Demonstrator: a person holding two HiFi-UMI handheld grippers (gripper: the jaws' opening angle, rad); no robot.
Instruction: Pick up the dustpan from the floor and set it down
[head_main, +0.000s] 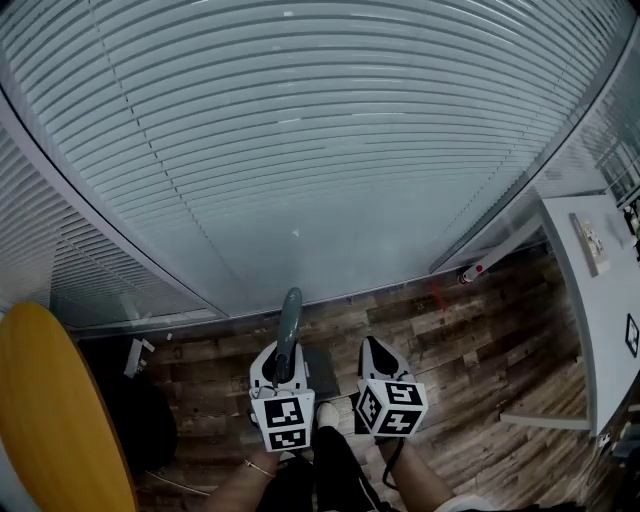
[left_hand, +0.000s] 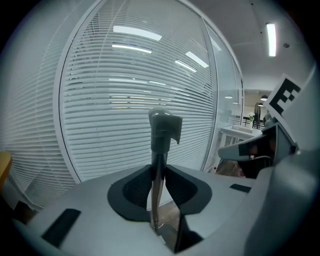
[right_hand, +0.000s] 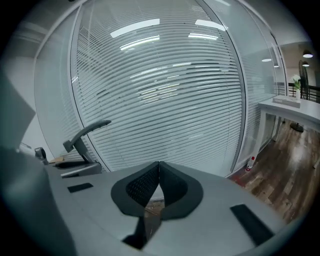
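Left gripper view: left claw (left_hand: 158, 172) clamps the dustpan (left_hand: 164, 127) by its handle, so pickup looks done. Right claw (right_hand: 159, 167) closed, empty. Setting it down on the floor (head_main: 480, 340) is left.

In my count: two grey plastic claws, the left gripper (head_main: 284, 362) and the right gripper (head_main: 377, 352); one grey long-handled dustpan (head_main: 290, 322) (just the one); one round yellow table (head_main: 55, 420); one white desk (head_main: 600, 310).

Dustpan handle (left_hand: 159, 150) — glossy metal (plastic-tipped)
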